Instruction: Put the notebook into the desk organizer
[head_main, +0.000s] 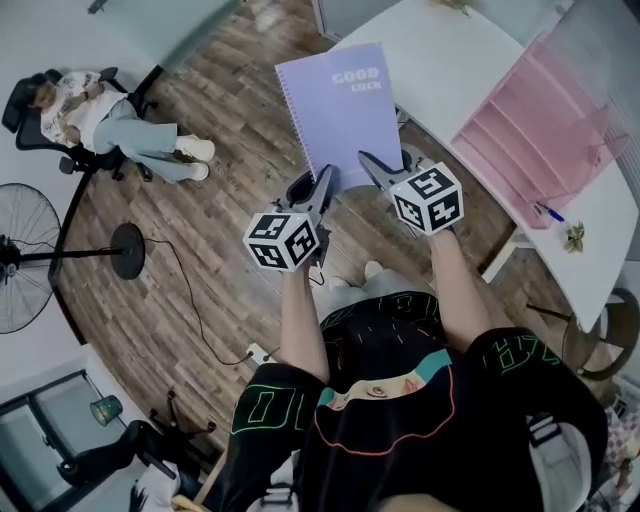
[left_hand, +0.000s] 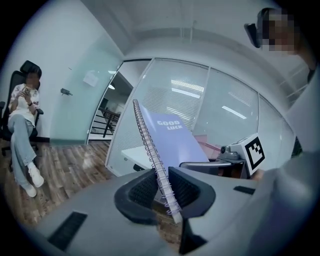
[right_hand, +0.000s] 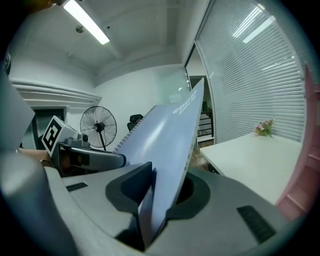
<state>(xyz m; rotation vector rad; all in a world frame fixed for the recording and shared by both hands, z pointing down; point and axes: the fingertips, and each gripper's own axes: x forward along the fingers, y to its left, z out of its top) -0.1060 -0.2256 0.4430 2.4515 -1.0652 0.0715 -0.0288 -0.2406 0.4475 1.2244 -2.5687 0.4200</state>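
Only your head view showed the white counter (head_main: 440, 60) carrying the pink desk organizer (head_main: 530, 130). You held the lilac spiral notebook (head_main: 340, 105) in the air over the wood floor (head_main: 200, 230), apart from the organizer. The left gripper view showed your left tongs (head_main: 320, 183) clamped on its wire-bound edge. Your right tongs (head_main: 373, 166) clamped its plain edge.

You have bright, cool, even indoor light. The ceiling lamp (right_hand: 89, 22) glares in your right gripper view, and a pale sheen lies on the notebook (right_hand: 170, 140). Both gripper views bend strongly toward their dark corners.
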